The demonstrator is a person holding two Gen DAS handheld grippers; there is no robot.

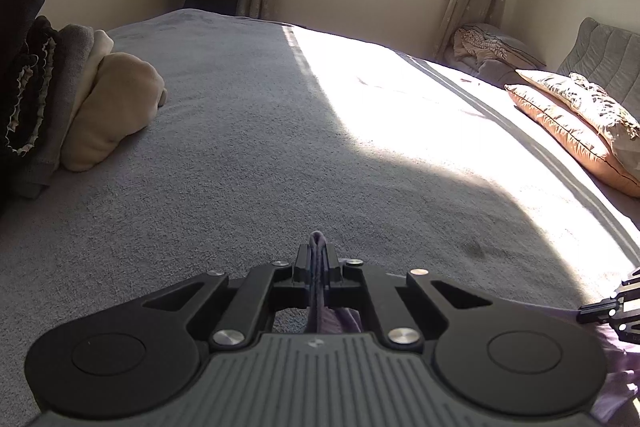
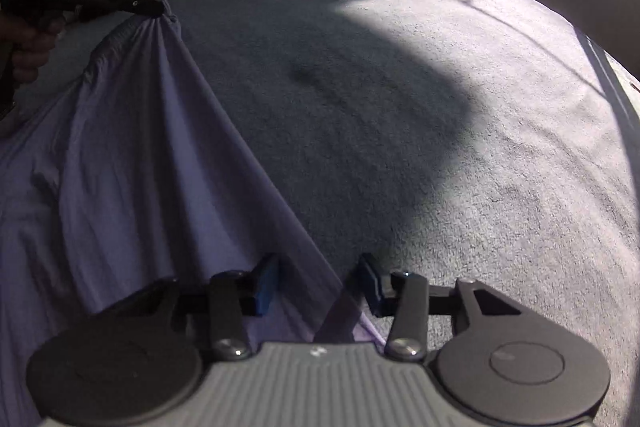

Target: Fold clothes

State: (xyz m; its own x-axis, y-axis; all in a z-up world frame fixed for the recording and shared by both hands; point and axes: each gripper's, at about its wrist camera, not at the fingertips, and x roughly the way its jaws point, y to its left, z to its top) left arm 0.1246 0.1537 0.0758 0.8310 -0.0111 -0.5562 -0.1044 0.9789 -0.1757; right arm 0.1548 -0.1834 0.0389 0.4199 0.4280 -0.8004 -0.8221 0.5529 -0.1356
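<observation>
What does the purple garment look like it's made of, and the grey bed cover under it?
Purple garment: looks like a thin, smooth woven or light knit fabric with a matte finish; it falls in fine soft pleats where the left gripper pinches it. Grey bed cover: seems a thicker, napped textile, perhaps fleece or terry; its surface reads grainy and fuzzy, without sheen.

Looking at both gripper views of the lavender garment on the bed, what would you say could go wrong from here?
1. Only the left gripper pinches the lavender garment; the right gripper is open over its edge, so that side may sag and lose alignment.
2. The left pinch holds a bunched corner, so creases could get folded in.
3. The stack of folded clothes sits close on the left; a wide swing might topple it.
</observation>
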